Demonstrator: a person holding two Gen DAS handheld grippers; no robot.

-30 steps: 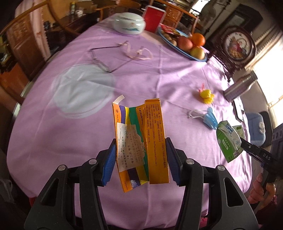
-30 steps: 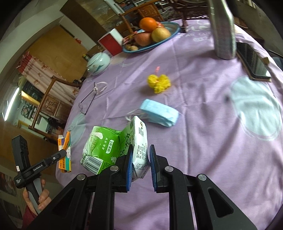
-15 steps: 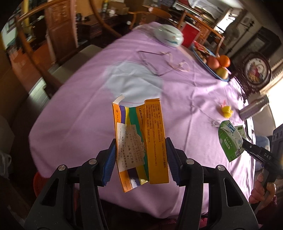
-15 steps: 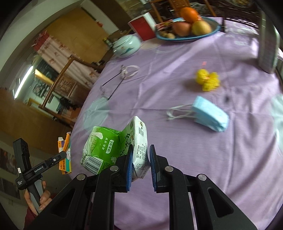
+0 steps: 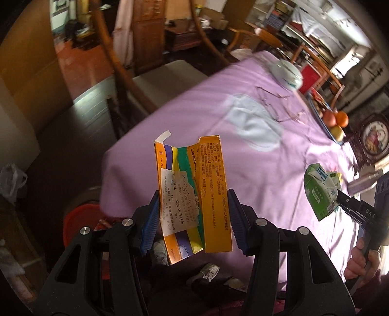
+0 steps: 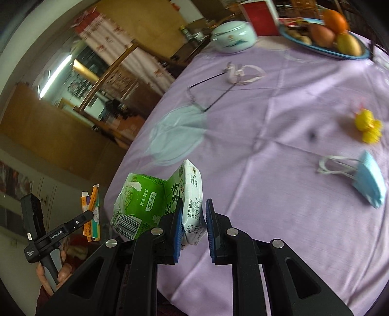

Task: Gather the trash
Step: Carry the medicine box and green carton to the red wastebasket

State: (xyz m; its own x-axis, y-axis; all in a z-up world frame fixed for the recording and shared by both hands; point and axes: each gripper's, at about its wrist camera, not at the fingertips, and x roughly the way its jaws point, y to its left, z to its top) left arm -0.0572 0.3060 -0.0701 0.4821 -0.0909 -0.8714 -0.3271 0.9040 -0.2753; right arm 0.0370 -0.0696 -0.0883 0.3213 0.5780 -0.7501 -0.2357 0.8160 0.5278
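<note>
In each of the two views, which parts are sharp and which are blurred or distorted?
Left wrist view: the orange box between the jaws is sharp; the purple tablecloth and room behind are smeared, with dark, curved fisheye edges. Right wrist view: the green carton is sharp; the blue mask and yellow toy are blurred.

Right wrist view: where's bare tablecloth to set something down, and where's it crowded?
Bare: the wide purple tablecloth stretch before the right hand-held gripper, bordered by the eyeglasses, the yellow toy and the blue face mask. Crowded: the far edge, with lidded ceramic pot, red box and fruit plate.
</note>
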